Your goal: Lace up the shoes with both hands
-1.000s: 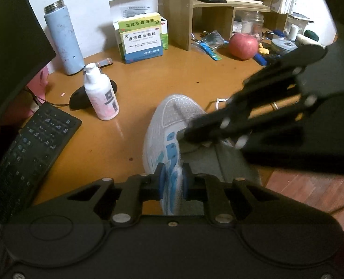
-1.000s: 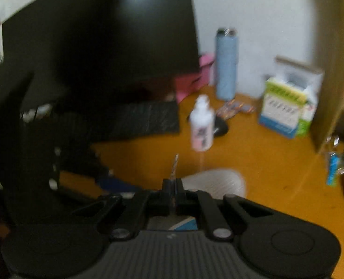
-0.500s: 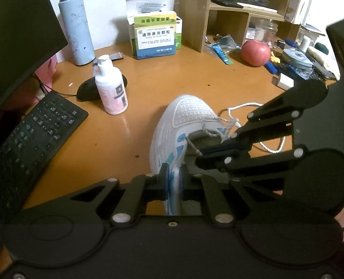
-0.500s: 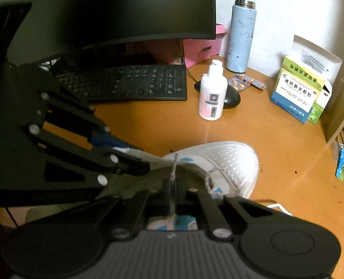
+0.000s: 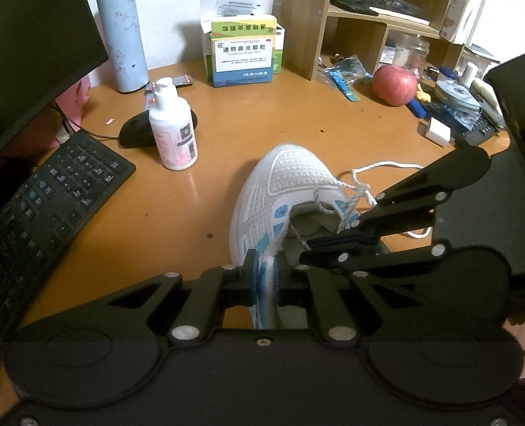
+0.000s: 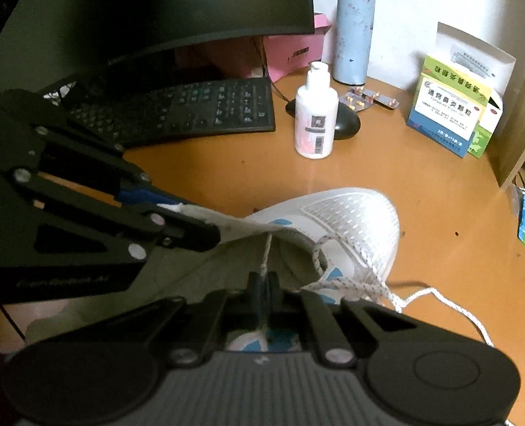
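While the white mesh sneaker with blue side markings point(image 5: 283, 191) lay toe-away on the orange-brown wooden desk point(image 5: 205, 71), the left gripper point(image 5: 265, 277) had its jaws drawn narrow onto the near side wall of the shoe's opening, the white-and-blue edge pinched between the blue pads. From the right wrist view that same gripper point(image 6: 191, 229) reached in from the left, pulling the sneaker's point(image 6: 351, 220) collar edge outward. The right gripper point(image 6: 264, 285) stood with its jaws nearly together on the tip of the white braided shoelace point(image 6: 266, 252), which rose straight from between the pads toward the shoe's rim. More of the lace point(image 5: 361, 186) ran loosely through the front eyelets and trailed onto the desk right of the shoe. Beyond the toe stood a white plastic bottle with a pink label point(image 5: 175, 131), beside a black computer mouse point(image 5: 134, 133); a black keyboard point(image 5: 31, 213) lay to the left.
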### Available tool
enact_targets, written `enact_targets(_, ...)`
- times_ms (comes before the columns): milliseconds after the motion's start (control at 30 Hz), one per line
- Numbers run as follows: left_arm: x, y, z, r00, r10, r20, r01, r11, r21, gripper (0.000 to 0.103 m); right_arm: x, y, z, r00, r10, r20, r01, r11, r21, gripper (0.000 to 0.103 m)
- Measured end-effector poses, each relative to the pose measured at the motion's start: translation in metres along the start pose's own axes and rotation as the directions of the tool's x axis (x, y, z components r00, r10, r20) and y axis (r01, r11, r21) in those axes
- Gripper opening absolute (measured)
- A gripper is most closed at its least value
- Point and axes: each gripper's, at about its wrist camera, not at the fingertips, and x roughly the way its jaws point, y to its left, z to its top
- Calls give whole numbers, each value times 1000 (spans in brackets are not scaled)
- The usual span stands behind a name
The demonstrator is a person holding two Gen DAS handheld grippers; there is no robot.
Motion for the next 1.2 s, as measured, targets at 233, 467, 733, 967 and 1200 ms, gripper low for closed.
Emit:
enact_targets(233, 1, 1, -1, 1000, -3, 0, 3, 1000, 4, 7, 3, -3, 1, 1000, 8, -1, -8, 999, 35, 3)
enact_targets(467, 1, 0, -1, 1000, -4, -4, 4, 1000, 7, 7, 2, -6, 0, 1000, 8, 15, -9, 995, 96, 3)
enact_targets(733, 2, -1, -1, 1000, -4, -8, 4, 1000, 11, 7, -1, -2, -2, 999, -1, 38, -3, 995, 98, 3)
enact_targets(967, 3, 0, -1, 1000, -9, -13, 9, 1000, 7, 7, -2, -2, 3, 997, -31, 70, 24, 995, 97, 3)
enact_targets(1200, -2, 3, 2, 999, -45, -11, 45, 999, -9, 12, -2, -8, 6, 995, -33, 97, 24, 995, 93, 3)
